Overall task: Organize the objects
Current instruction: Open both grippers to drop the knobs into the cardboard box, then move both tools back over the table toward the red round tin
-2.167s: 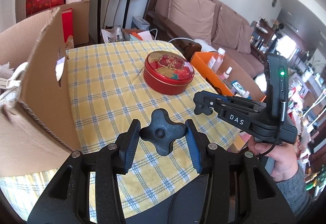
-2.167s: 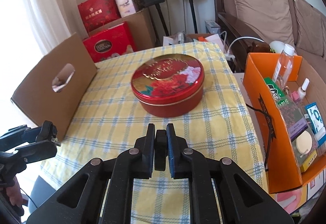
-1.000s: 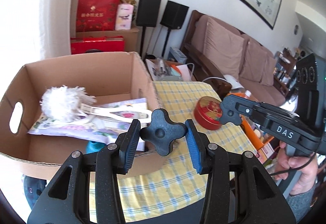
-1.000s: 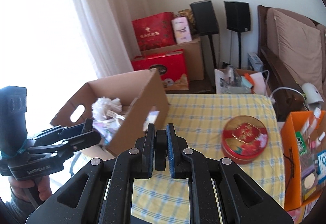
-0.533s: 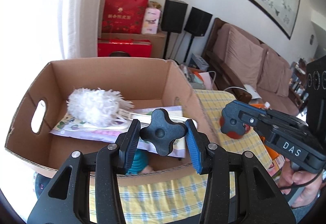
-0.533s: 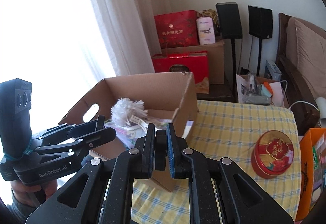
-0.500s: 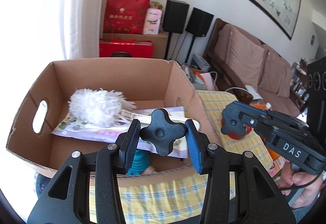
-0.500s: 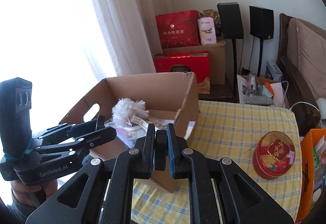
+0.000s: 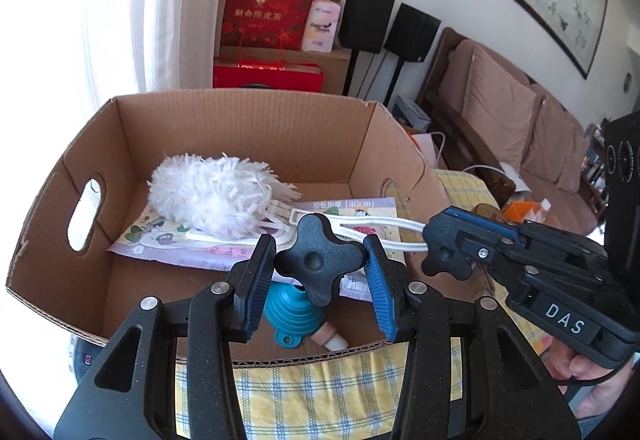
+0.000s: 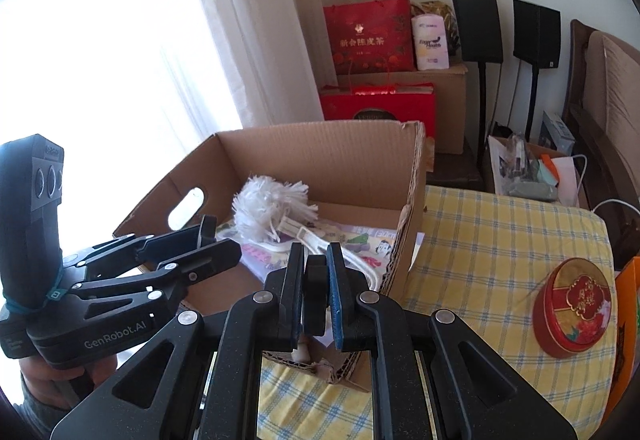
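The white duster (image 9: 216, 196) is lying on printed packs inside the cardboard box (image 9: 248, 124), above a teal funnel (image 9: 294, 306); both grippers are hovering at its near rim, the left gripper (image 9: 320, 270) with fingers apart and empty, the right gripper (image 10: 314, 294) with fingers together. To lift the duster cleanly, the left should probably be reaching for its thin white handle (not the fluff). The box is sitting on a yellow checked tablecloth (image 10: 500, 232) beside a red tin (image 10: 574, 306); a sofa (image 9: 516, 120) is lining the wall.

Both tongs now hover at the open cardboard box (image 9: 360, 144), where earlier they faced the red tin (image 10: 572, 312) on the counter (image 10: 500, 240). The box fills the left wrist view, showing a white duster (image 9: 216, 196) and a teal funnel (image 9: 292, 308); the tin sits far off to the right.
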`<state>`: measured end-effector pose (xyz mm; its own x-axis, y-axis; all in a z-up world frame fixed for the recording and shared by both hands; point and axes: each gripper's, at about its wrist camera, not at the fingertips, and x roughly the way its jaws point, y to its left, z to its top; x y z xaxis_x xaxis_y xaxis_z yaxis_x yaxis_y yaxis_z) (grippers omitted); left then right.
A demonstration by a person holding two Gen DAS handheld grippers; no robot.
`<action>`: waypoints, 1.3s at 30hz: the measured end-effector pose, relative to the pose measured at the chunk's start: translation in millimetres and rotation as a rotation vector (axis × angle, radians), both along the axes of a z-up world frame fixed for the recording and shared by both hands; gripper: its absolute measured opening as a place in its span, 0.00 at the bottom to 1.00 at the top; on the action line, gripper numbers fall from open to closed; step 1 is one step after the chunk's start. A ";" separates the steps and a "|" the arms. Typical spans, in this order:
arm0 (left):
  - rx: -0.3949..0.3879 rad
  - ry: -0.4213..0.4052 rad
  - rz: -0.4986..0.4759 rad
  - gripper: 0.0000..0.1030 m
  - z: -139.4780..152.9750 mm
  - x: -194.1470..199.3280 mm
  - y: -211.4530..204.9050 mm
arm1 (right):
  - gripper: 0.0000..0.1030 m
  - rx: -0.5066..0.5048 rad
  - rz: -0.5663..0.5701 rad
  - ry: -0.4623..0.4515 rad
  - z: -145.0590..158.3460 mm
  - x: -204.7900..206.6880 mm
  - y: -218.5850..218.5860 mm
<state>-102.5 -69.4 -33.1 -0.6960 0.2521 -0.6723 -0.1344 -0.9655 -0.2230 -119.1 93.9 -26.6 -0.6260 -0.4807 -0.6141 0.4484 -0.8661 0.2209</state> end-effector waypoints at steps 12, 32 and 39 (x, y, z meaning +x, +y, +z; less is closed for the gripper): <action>0.059 -0.020 0.003 0.66 -4.3 -2.5 -1.7 | 0.13 0.002 -0.022 -0.004 -2.9 0.6 8.0; 0.045 0.014 -0.005 0.94 12.2 11.7 16.4 | 0.77 0.064 -0.173 0.065 13.3 24.2 66.6; 0.032 0.023 -0.027 0.99 15.6 12.7 37.3 | 0.81 0.076 -0.224 0.056 10.2 29.1 91.6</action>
